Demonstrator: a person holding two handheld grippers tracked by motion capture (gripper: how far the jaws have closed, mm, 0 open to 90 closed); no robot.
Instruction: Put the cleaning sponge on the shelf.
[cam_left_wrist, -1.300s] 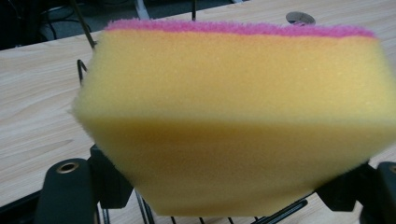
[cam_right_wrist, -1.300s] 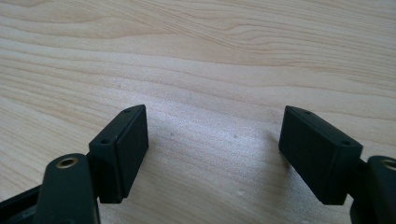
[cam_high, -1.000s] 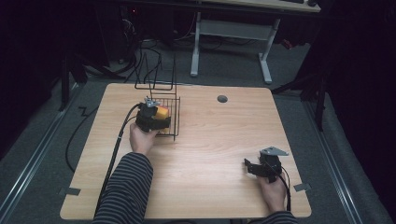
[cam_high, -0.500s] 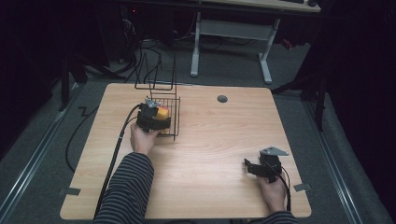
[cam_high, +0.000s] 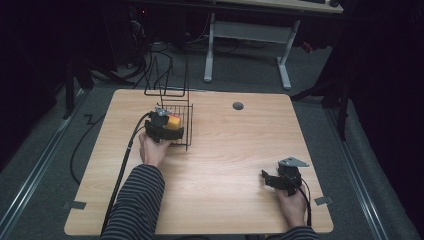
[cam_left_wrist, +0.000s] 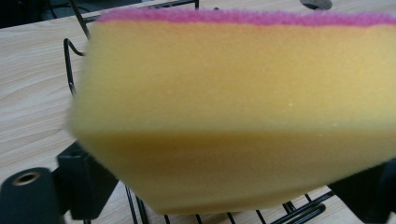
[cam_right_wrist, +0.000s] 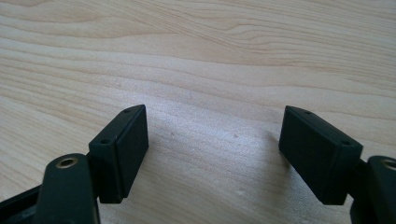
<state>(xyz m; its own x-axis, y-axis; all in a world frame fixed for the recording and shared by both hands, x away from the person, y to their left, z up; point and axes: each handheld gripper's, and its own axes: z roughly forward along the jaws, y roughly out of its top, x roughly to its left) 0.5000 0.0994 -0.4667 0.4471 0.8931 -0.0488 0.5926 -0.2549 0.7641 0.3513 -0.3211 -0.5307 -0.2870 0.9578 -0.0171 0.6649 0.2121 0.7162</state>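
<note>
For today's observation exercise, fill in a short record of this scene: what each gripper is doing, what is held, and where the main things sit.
left gripper: shut on the sponge, over the basket
sponge: yellow with a pink top layer, held between the fingers
basket: black wire, on the table's far left part
right gripper: open, holding nothing, low over bare wood at the near right
right fingers: spread apart, nothing between them
table: light wood, with a small grey round cap near its far edge

A grey grommet (cam_high: 238, 105) sits in the wooden table (cam_high: 225, 160).
</note>
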